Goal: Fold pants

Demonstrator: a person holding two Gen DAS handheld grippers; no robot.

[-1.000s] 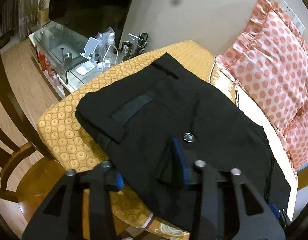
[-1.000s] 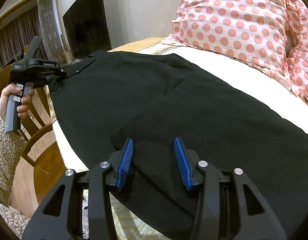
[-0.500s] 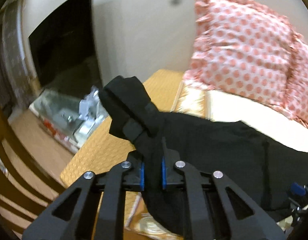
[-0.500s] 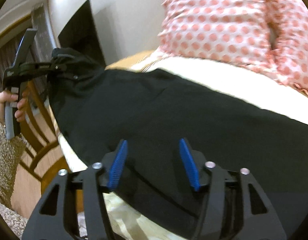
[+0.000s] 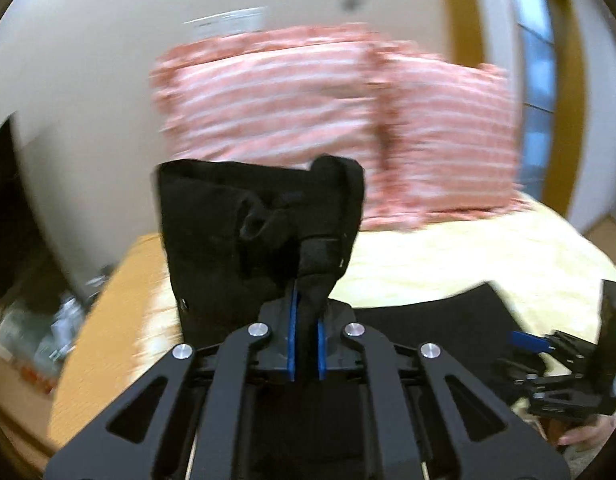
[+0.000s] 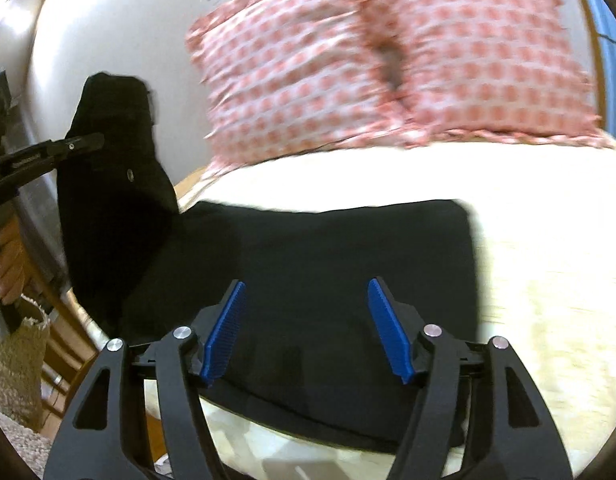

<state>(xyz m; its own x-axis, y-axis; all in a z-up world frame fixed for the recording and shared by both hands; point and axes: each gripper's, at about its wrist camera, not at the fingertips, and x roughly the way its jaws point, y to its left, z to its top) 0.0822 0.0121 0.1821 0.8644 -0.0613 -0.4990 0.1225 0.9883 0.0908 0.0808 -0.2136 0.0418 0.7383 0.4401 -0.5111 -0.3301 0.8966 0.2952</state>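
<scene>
The black pants [image 6: 328,264] lie across the cream bed. My left gripper [image 5: 304,336] is shut on the waistband end of the pants [image 5: 248,232] and holds it lifted upright above the bed. From the right wrist view the left gripper [image 6: 96,138] shows at the far left with the raised cloth hanging from it. My right gripper [image 6: 306,328] is open and empty, hovering over the flat part of the pants near the front edge. It also shows in the left wrist view [image 5: 548,348] at the lower right.
Two pink polka-dot pillows [image 6: 388,60] lean on the wall at the head of the bed [image 6: 548,280]. An orange patterned cover [image 5: 104,340] lies at the left end. A wooden chair [image 6: 68,344] stands by the left edge.
My left gripper closed on the waistband, lifted it off the bed and swung it right toward the pillows. My right gripper stayed open over the pants and shifted along them.
</scene>
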